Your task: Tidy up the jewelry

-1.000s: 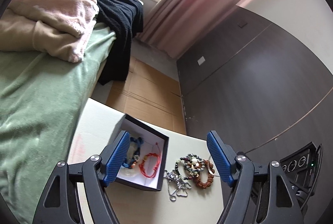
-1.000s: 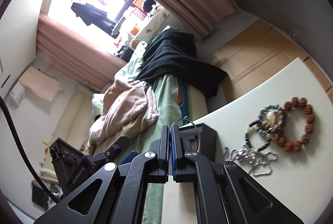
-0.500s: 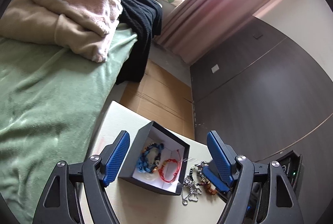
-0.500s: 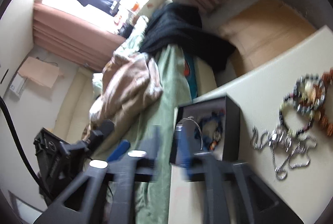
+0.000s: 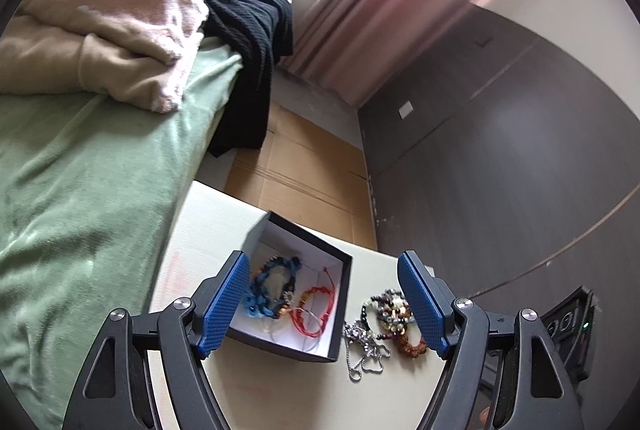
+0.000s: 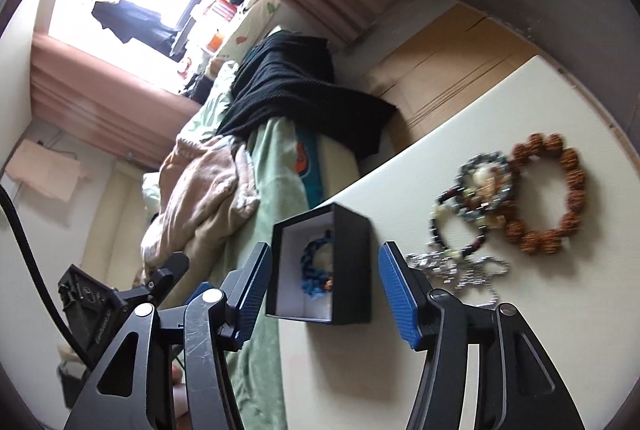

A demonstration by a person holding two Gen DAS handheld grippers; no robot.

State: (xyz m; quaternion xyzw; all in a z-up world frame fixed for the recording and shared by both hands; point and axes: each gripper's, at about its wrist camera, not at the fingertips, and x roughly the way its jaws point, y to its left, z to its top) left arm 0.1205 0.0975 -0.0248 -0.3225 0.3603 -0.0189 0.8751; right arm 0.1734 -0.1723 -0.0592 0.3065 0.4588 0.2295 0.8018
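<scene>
A black box (image 5: 339, 314) with a white inside stands on the cream table (image 5: 280, 390). In it lie a blue braided bracelet (image 5: 272, 286) and a red string bracelet (image 5: 316, 306). Right of the box lie a silver chain (image 5: 366, 346), mixed bead bracelets (image 5: 386, 310) and a brown bead bracelet (image 5: 410, 344). My left gripper (image 5: 322, 256) hangs open above the box, holding nothing. My right gripper (image 6: 325, 246) is over the box (image 6: 354, 270); its jaws are opening with nothing between them. In the right wrist view the blue bracelet (image 6: 316, 270) shows inside, with the chain (image 6: 460, 270) and brown beads (image 6: 548, 198) to the right.
A bed with a green sheet (image 5: 80, 210), a pink blanket (image 5: 120, 22) and black clothing (image 5: 248, 42) runs along the table's left side. Cardboard (image 5: 304, 170) covers the floor beyond the table. A dark wall panel (image 5: 500, 170) stands to the right.
My right gripper was shut on a thin silver hoop; it has come down over the box and opened, and the hoop is gone from its jaws. The left view now frames the box more centrally.
</scene>
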